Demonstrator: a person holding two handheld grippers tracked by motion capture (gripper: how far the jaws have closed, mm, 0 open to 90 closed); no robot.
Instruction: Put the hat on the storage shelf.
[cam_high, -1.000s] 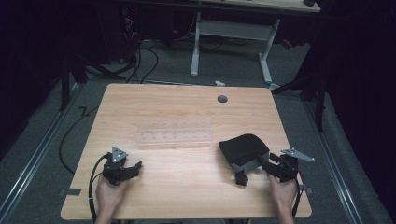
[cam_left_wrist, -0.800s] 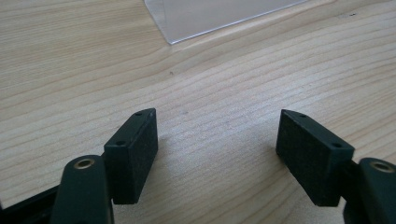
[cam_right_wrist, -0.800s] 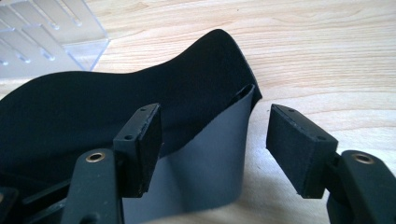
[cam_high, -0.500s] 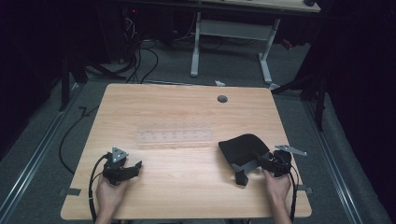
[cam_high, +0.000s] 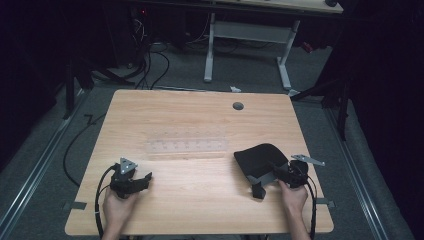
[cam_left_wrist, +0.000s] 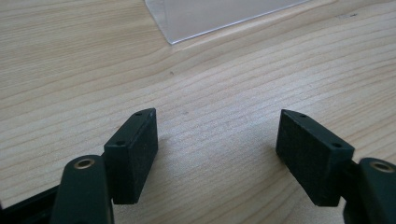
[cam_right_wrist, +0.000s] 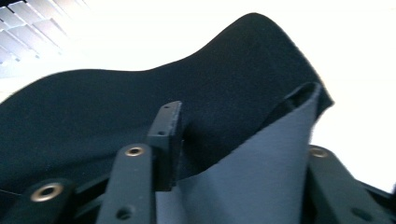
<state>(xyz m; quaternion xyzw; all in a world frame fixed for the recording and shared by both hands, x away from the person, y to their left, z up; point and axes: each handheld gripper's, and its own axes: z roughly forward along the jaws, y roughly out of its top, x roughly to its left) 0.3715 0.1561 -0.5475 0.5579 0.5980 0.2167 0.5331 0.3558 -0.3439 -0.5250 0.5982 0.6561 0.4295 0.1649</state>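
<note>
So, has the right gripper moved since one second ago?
Yes. The right gripper has moved slightly left, away from the table's right edge and toward the black cloth, whose edge now lies between its jaws.

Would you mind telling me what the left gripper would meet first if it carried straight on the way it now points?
Probably the clear plastic sheet: the open left gripper faces bare table, then the sheet's near corner. It may slide under or past it.
</note>
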